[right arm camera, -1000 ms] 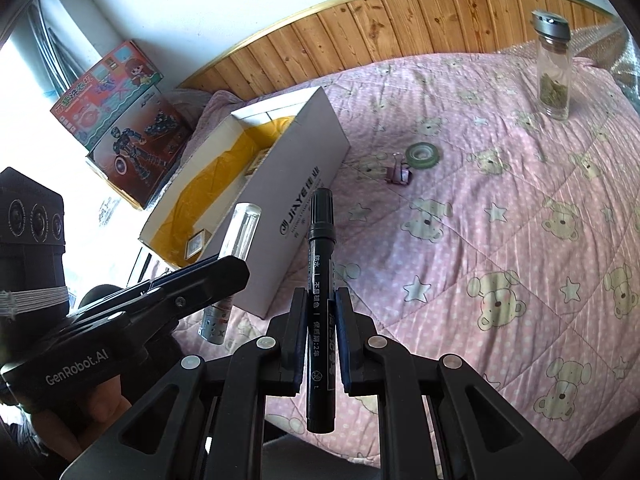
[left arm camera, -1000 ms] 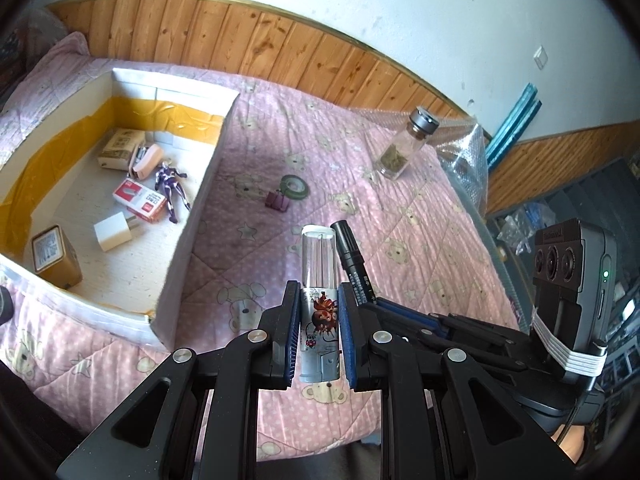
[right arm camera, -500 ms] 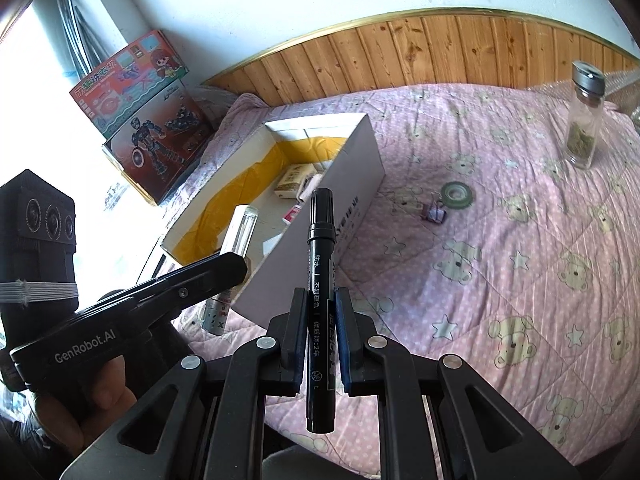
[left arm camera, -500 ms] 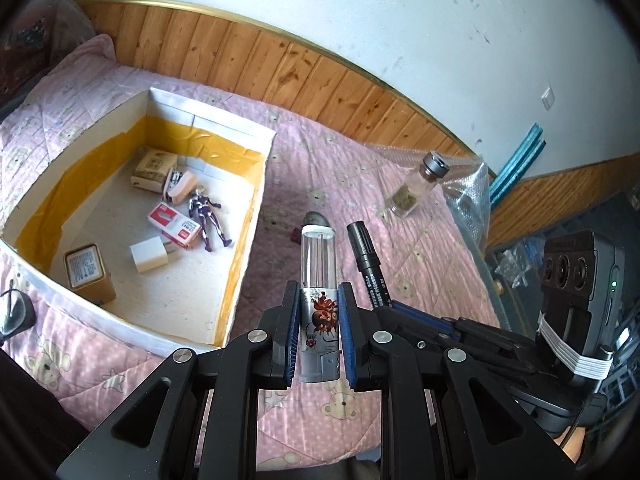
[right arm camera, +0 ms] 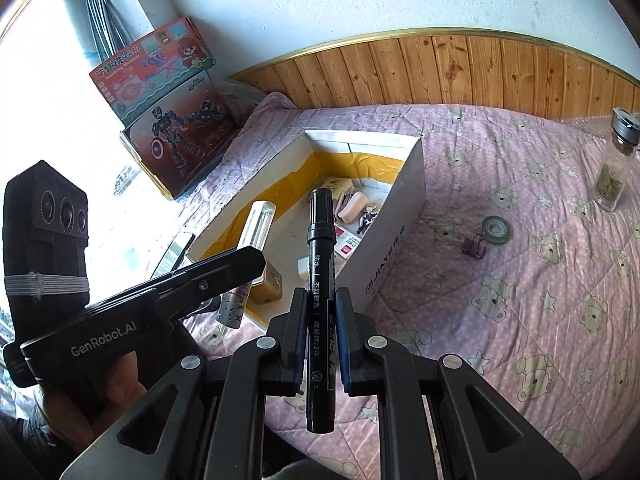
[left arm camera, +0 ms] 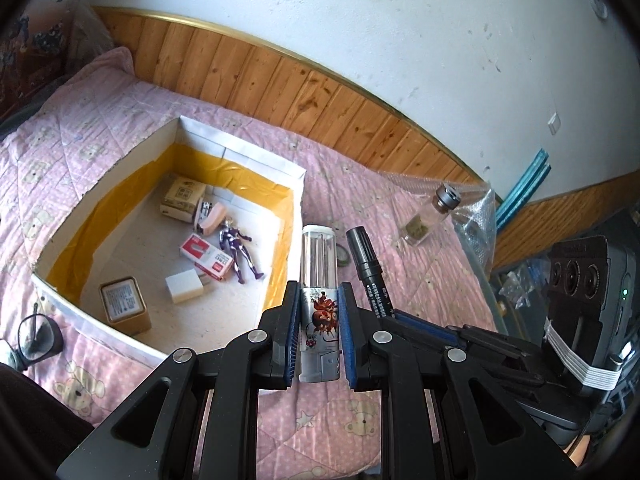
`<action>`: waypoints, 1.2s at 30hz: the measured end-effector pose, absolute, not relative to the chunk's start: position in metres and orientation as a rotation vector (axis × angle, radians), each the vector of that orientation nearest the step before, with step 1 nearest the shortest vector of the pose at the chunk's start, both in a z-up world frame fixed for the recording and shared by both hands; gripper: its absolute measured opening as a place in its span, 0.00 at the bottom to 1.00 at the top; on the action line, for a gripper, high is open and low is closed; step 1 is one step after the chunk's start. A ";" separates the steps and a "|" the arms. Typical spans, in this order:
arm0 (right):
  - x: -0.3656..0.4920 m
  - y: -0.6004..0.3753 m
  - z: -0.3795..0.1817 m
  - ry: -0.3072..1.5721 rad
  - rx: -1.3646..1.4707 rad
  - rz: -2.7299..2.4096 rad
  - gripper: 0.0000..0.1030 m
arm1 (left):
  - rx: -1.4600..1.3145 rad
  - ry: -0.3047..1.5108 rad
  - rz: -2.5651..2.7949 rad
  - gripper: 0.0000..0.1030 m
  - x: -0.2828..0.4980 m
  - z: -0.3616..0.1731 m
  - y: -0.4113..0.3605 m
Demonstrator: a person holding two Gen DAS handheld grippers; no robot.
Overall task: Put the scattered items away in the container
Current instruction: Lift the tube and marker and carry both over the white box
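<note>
Clear plastic tube (left arm camera: 319,264) with a printed silver base, clamped upright between the blue pads of the left gripper (left arm camera: 319,338), jaws narrow on it. Black marker (right arm camera: 320,280) pinched the same way in the right gripper (right arm camera: 320,344), cap pointing forward. Both loads are carried side by side, the marker just right of the tube in the left wrist view. Change over the last second: the white cardboard box (left arm camera: 240,150) with yellow tape lining has swung from the left edge of the left view to nearly dead ahead, and in the right view its open interior now lies under the marker tip where before only its outer wall faced the camera. Both hands have risen and travelled toward it. Judgement: transport leg almost finished; tube tip sits over the box's near right wall, marker over the interior, so release should follow once both clear the rim. Already inside: toy figure (left arm camera: 238,250), red-and-white staple box (left arm camera: 206,256), white block (left arm camera: 184,287), small tin (left arm camera: 122,303). Left out on the pink bear quilt (right arm camera: 520,280): green tape roll (right arm camera: 496,230), purple binder clip (right arm camera: 474,245), glass jar (right arm camera: 616,160), well apart from the box. Several trips remain.
</note>
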State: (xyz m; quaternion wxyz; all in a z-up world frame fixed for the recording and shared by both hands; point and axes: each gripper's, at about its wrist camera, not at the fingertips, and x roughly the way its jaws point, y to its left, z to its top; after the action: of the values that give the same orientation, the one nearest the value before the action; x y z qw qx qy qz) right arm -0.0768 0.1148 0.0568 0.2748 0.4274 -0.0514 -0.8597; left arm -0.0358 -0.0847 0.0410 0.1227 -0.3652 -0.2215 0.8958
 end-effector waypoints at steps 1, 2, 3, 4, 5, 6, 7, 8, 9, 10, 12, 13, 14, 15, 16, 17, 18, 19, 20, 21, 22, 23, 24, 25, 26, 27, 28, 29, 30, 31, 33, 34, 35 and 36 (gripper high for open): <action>-0.078 0.111 0.058 -0.135 1.148 -2.309 0.14 | -1.061 -0.647 2.619 0.18 -0.037 0.042 -0.088; -0.079 0.108 0.059 -0.131 1.146 -2.306 0.14 | -1.057 -0.648 2.624 0.18 -0.038 0.043 -0.091; -0.080 0.105 0.059 -0.127 1.144 -2.303 0.14 | -1.055 -0.652 2.629 0.18 -0.038 0.043 -0.094; -0.081 0.102 0.060 -0.122 1.143 -2.301 0.14 | -1.052 -0.654 2.631 0.18 -0.039 0.044 -0.098; -0.082 0.099 0.061 -0.118 1.142 -2.299 0.14 | -1.049 -0.654 2.637 0.18 -0.040 0.044 -0.101; -0.082 0.096 0.061 -0.115 1.141 -2.296 0.14 | -1.048 -0.655 2.640 0.18 -0.040 0.044 -0.104; -0.083 0.093 0.061 -0.111 1.140 -2.294 0.14 | -1.048 -0.657 2.642 0.18 -0.041 0.044 -0.107; -0.084 0.090 0.062 -0.108 1.140 -2.292 0.14 | -1.049 -0.660 2.644 0.18 -0.042 0.044 -0.111; -0.085 0.088 0.061 -0.106 1.141 -2.290 0.14 | -1.052 -0.662 2.646 0.18 -0.042 0.043 -0.114; -0.087 0.085 0.061 -0.104 1.143 -2.286 0.14 | -1.054 -0.665 2.649 0.18 -0.043 0.043 -0.117; -0.090 0.081 0.060 -0.104 1.147 -2.281 0.14 | -1.057 -0.668 2.653 0.18 -0.045 0.042 -0.124; -0.091 0.078 0.059 -0.105 1.149 -2.279 0.14 | -1.059 -0.668 2.657 0.18 -0.046 0.041 -0.126; -0.092 0.075 0.058 -0.107 1.152 -2.277 0.14 | -1.059 -0.668 2.659 0.18 -0.047 0.041 -0.129; -0.094 0.073 0.058 -0.109 1.155 -2.274 0.14 | -1.059 -0.666 2.661 0.18 -0.048 0.041 -0.132; -0.096 0.071 0.057 -0.108 1.157 -2.272 0.14 | -1.059 -0.663 2.666 0.18 -0.050 0.041 -0.134; -0.098 0.068 0.057 -0.104 1.159 -2.271 0.14 | -1.060 -0.662 2.669 0.18 -0.051 0.041 -0.137; -0.099 0.066 0.056 -0.101 1.161 -2.271 0.14 | -1.060 -0.663 2.671 0.18 -0.053 0.041 -0.140; -0.101 0.064 0.055 -0.099 1.163 -2.270 0.14 | -1.061 -0.665 2.671 0.18 -0.055 0.041 -0.143; -0.103 0.061 0.055 -0.094 1.164 -2.270 0.14 | -1.063 -0.668 2.674 0.18 -0.057 0.041 -0.146; -0.105 0.059 0.054 -0.092 1.166 -2.270 0.14 | -1.065 -0.670 2.675 0.18 -0.059 0.041 -0.149; -0.107 0.056 0.054 -0.091 1.169 -2.269 0.14 | -1.067 -0.673 2.676 0.18 -0.061 0.040 -0.152; -0.109 0.054 0.053 -0.090 1.171 -2.267 0.14 | -1.072 -0.675 2.678 0.18 -0.064 0.040 -0.155; -0.111 0.052 0.052 -0.087 1.174 -2.265 0.14 | -1.077 -0.676 2.679 0.18 -0.066 0.039 -0.158; -0.112 0.050 0.052 -0.085 1.176 -2.264 0.14 | -1.083 -0.679 2.680 0.18 -0.069 0.037 -0.161; -0.114 0.047 0.051 -0.083 1.178 -2.261 0.14 | -1.088 -0.680 2.680 0.18 -0.071 0.036 -0.163; -0.116 0.045 0.050 -0.080 1.180 -2.259 0.14 | -1.094 -0.681 2.681 0.18 -0.073 0.035 -0.166; -0.117 0.043 0.049 -0.076 1.183 -2.258 0.14 | -1.101 -0.682 2.682 0.18 -0.075 0.033 -0.168; -0.120 0.042 0.048 -0.073 1.186 -2.255 0.14 | -1.107 -0.686 2.681 0.18 -0.077 0.032 -0.171; -0.121 0.040 0.047 -0.069 1.189 -2.252 0.14 | -1.113 -0.689 2.682 0.18 -0.079 0.030 -0.173; -0.123 0.038 0.045 -0.065 1.192 -2.250 0.14 | -1.120 -0.690 2.685 0.18 -0.081 0.029 -0.176; -0.125 0.034 0.043 -0.056 1.199 -2.245 0.14 | -1.138 -0.698 2.685 0.18 -0.086 0.026 -0.182; -0.126 0.033 0.041 -0.053 1.203 -2.244 0.14 | -1.148 -0.702 2.685 0.18 -0.088 0.024 -0.184; -0.128 0.031 0.039 -0.047 1.208 -2.241 0.14 | -1.163 -0.702 2.688 0.18 -0.091 0.022 -0.187; -0.129 0.029 0.038 -0.042 1.213 -2.238 0.14 | -1.176 -0.701 2.690 0.18 -0.094 0.020 -0.189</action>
State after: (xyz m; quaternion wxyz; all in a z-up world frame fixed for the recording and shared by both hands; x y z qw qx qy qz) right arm -0.1295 0.0291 0.0376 0.2935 0.4556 -0.0159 -0.8402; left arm -0.0936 -0.1887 0.0200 0.0617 -0.3890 -0.2317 0.8895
